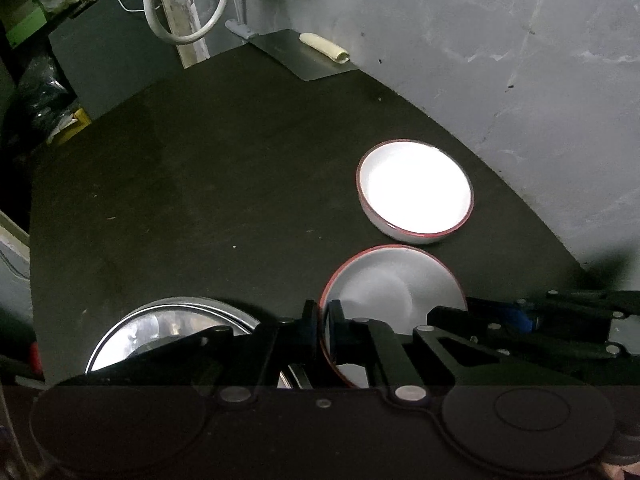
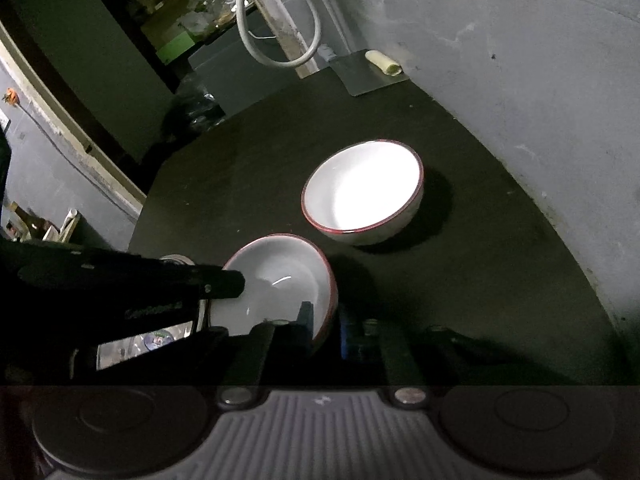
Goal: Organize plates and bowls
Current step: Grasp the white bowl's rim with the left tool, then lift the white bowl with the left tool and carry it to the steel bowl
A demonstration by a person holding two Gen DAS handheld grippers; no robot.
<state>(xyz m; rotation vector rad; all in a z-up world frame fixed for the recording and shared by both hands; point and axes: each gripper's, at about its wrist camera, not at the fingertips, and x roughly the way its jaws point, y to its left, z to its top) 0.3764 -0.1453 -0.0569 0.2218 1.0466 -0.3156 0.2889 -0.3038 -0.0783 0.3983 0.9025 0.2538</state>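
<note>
Two grippers clamped on one near bowl: left gripper pinching the red-edged rim on one side, right gripper pinching the opposite side. Second bowl, brightly lit, upright on the dark table just beyond, apart from the first. Steel plate beside the held bowl, partly hidden under the left gripper. Pale roll on a metal sheet far back by the wall.
</note>
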